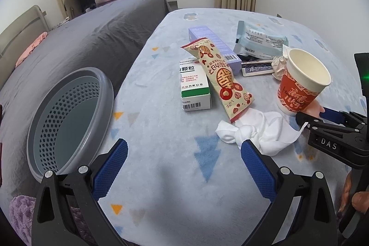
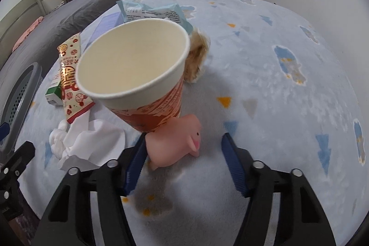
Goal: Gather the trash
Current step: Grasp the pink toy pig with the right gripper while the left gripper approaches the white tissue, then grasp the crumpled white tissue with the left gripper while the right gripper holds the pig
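At the lower left of the left wrist view, a grey perforated bin (image 1: 69, 123) lies tipped on its side, its mouth facing the blanket-covered table (image 1: 161, 176). The left gripper (image 1: 184, 153) hangs at the bottom centre with its jaws spread wide and nothing between them.

In the middle of the frame lies the litter: a green and white medicine box (image 1: 194, 89), a long red and cream snack wrapper (image 1: 221, 80) resting across it, a purple box (image 1: 212, 43) behind, and a pale blue wipes packet (image 1: 260, 43) further right. Below the wrapper sits a crumpled white tissue (image 1: 251, 133), touching the left gripper's right finger.

At the right, a red paper cup (image 1: 302, 82) leans tilted, empty, its base beside a pink pig toy (image 2: 177, 142). The right gripper (image 2: 184, 151) stands wide open around the pig, its left finger touching the toy.

The tissue looks weightless and soft; pinching its knotted middle would probably hold best. The cup seems light and easily crushed, so a gentle squeeze across the rim or wall should do. The wrapper is likely slick and limp.
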`<move>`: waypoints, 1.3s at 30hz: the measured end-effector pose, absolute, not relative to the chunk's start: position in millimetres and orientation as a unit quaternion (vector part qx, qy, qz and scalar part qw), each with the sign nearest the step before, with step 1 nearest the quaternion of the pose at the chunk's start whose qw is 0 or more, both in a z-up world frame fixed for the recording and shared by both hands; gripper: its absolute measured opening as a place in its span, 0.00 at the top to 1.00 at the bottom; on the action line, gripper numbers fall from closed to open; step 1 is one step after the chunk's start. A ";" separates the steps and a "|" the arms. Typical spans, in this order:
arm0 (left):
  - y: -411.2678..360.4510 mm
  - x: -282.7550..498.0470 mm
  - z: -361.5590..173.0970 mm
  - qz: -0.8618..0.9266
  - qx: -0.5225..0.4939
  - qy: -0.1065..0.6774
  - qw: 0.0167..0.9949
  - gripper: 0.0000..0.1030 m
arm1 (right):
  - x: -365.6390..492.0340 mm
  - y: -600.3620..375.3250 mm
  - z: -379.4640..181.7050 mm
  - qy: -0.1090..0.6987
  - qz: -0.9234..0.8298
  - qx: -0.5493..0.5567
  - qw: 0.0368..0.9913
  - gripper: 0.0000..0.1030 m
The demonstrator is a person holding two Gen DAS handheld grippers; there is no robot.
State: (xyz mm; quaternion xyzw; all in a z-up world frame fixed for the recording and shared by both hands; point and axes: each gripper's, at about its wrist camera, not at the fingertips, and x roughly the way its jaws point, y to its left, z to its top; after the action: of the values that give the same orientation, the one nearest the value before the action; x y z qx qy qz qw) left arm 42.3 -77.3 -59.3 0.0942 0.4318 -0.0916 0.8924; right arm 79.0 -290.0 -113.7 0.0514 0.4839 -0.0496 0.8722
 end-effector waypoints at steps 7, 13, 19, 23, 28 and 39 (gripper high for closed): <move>-82.9 34.9 -56.9 -0.100 0.092 0.434 0.891 0.06 | 61.7 -290.5 -109.5 0.480 -0.033 0.076 0.873 0.61; -94.0 29.4 -56.7 -0.113 0.097 0.439 0.886 0.06 | 41.7 -302.8 -100.8 0.464 -0.039 0.108 0.878 0.61; -112.4 31.1 -53.8 -0.135 0.099 0.441 0.882 0.06 | 34.5 -317.1 -94.9 0.453 -0.051 0.126 0.881 0.61; -124.0 42.3 -56.3 -0.139 0.097 0.437 0.883 0.06 | 34.4 -327.8 -97.6 0.455 -0.056 0.143 0.877 0.61; -135.3 59.2 -73.9 -0.145 0.089 0.452 0.875 0.06 | 33.4 -332.8 -100.2 0.456 -0.053 0.152 0.875 0.61; -133.8 62.3 -97.7 -0.160 0.079 0.465 0.867 0.45 | 33.4 -331.6 -100.9 0.458 -0.040 0.162 0.873 0.61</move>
State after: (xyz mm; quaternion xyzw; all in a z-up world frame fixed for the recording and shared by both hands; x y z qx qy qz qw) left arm 62.3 -133.8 -97.7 0.0794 0.4654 -0.1601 0.8669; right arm 33.4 -331.6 -100.9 0.1619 0.4581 -0.0398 0.8731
